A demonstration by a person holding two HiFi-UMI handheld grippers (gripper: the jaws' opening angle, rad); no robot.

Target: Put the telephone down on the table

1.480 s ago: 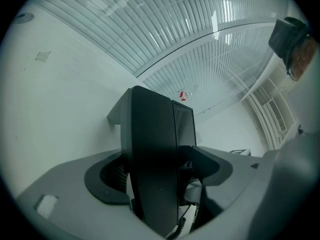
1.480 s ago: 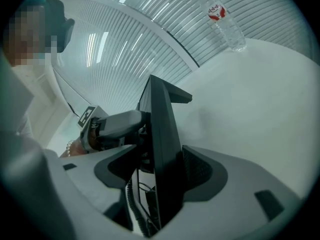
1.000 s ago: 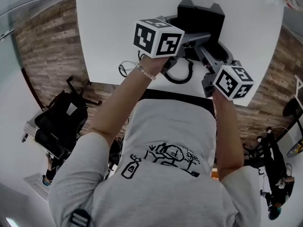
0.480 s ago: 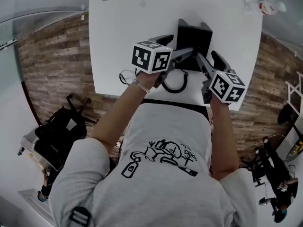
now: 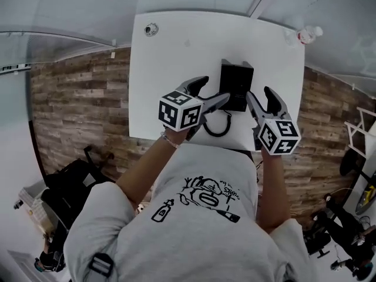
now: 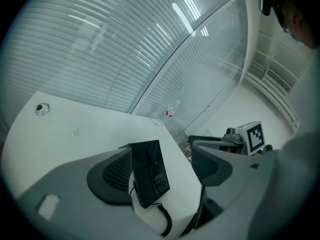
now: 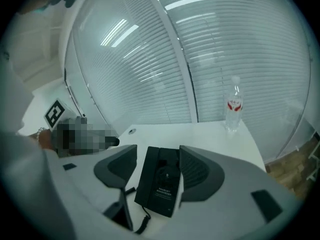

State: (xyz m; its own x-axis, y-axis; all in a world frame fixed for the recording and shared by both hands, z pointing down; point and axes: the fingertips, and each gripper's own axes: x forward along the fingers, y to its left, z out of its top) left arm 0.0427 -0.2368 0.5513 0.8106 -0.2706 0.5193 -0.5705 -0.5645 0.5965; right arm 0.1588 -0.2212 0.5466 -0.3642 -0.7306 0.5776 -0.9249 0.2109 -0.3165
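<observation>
On the table (image 5: 176, 51), near its front edge, the telephone (image 5: 236, 86) lies flat, and neither of my grippers touches it. My left gripper (image 5: 212, 90) hangs just beside its left side, raised off the top. Its 2 jaws are spread wide with nothing between them, and its own view looks past them to the telephone resting on the white surface beyond. My right gripper (image 5: 260, 94) hangs just beside the right side, likewise wide and empty.

I judge the set-down done. The weight is on the table, so spread jaws are what I want. Holding 1 gripper clear on each side keeps me from nudging the telephone or snagging the cord (image 5: 216, 125), which loops from its near end toward the table edge.

The telephone is a slim, black, rectangular block, with what looks like the handset seated along its left side. Small pale print sits low on its face, too small to read. It looks like rigid matte plastic and should sit steady on its flat base. A bottle (image 5: 305, 35) stands well apart at the far right corner.
</observation>
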